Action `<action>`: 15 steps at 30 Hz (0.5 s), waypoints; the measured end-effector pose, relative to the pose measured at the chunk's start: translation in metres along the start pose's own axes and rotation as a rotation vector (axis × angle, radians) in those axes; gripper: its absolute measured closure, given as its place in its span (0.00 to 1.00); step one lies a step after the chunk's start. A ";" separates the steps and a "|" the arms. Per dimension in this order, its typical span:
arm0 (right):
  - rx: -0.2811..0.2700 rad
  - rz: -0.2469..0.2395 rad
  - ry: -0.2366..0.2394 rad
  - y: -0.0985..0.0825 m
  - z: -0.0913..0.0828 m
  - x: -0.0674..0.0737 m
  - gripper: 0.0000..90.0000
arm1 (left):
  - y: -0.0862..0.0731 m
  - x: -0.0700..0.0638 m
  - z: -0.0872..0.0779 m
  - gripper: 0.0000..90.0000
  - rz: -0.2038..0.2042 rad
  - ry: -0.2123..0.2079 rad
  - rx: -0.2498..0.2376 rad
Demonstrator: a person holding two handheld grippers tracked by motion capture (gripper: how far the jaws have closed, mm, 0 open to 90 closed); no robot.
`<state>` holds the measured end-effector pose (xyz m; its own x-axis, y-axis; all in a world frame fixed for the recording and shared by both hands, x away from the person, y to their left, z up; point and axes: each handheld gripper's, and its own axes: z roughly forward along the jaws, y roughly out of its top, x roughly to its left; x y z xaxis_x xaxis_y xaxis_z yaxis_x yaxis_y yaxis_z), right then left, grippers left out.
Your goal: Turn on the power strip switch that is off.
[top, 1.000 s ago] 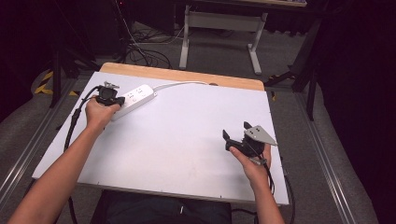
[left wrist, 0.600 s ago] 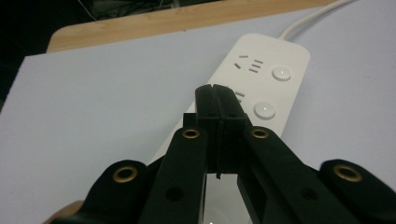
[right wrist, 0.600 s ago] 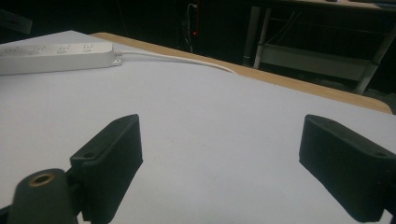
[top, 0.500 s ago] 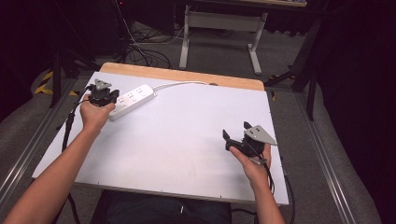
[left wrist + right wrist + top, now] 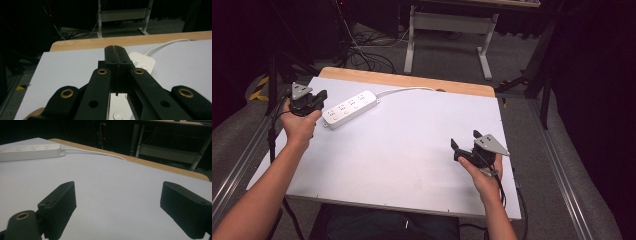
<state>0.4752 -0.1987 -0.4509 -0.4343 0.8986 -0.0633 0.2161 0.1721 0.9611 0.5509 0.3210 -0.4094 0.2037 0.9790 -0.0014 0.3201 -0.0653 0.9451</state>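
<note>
Left gripper (image 5: 314,97) pinched shut on nothing, just beside the near end of the white power strip (image 5: 350,108) at the table's (image 5: 412,150) far left; right gripper (image 5: 464,150) spread wide and empty, well apart. Probably light, rigid, smooth plastic, liable to slide; best clamped across the narrow body, cord (image 5: 404,90) dragging behind. No legible brand or writing.

White power strip (image 5: 349,108) with several sockets, flat and diagonal at the table's far left, cord trailing right.
</note>
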 end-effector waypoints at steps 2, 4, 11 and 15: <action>-0.001 0.000 0.000 0.000 0.000 0.000 0.15 | 0.000 -0.001 -0.005 1.00 -0.009 0.004 -0.016; -0.002 -0.001 0.001 0.000 0.000 0.000 0.15 | -0.001 -0.001 -0.010 1.00 -0.006 0.003 -0.022; -0.002 -0.006 -0.001 0.001 0.000 0.001 0.16 | -0.002 0.000 -0.025 1.00 -0.006 0.012 -0.043; -0.004 -0.003 -0.002 0.001 0.000 0.001 0.16 | -0.003 0.001 -0.032 1.00 -0.017 0.017 -0.054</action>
<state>0.4751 -0.1980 -0.4500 -0.4336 0.8986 -0.0669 0.2110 0.1734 0.9620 0.5204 0.3287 -0.4018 0.1827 0.9831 -0.0128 0.2725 -0.0381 0.9614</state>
